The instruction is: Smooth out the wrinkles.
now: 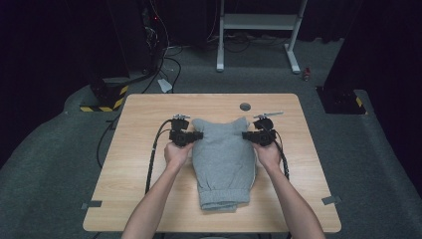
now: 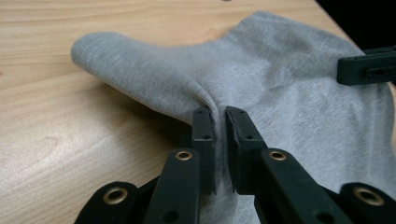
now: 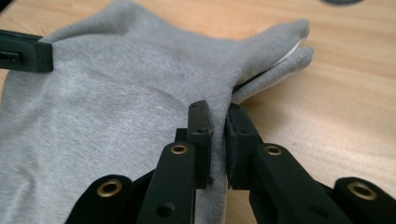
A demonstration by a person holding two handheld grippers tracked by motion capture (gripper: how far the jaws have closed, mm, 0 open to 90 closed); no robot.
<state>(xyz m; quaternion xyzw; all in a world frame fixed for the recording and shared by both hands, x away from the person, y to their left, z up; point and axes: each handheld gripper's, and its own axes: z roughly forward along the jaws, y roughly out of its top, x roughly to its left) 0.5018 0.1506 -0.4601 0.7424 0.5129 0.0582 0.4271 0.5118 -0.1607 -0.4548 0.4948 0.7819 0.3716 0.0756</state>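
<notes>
A folded grey sweatshirt-like garment (image 1: 223, 162) lies in the middle of the wooden table (image 1: 139, 164), its ribbed hem toward the person. My left gripper (image 1: 199, 135) pinches the garment's left edge near the far end; in the left gripper view its jaws stand shut on a fold of grey cloth (image 2: 154, 88), left gripper (image 2: 220, 116). On the opposite edge, my right gripper (image 1: 245, 135) is shut on the cloth (image 3: 140, 93) too, right gripper (image 3: 218, 114). Both far corners of the garment stick up a little.
A round cable hole (image 1: 245, 106) sits in the table behind the garment. Black cables (image 1: 152, 159) trail off the left side. Grey tape marks (image 1: 91, 204) lie at the front corners. A white frame (image 1: 259, 22) stands on the floor beyond.
</notes>
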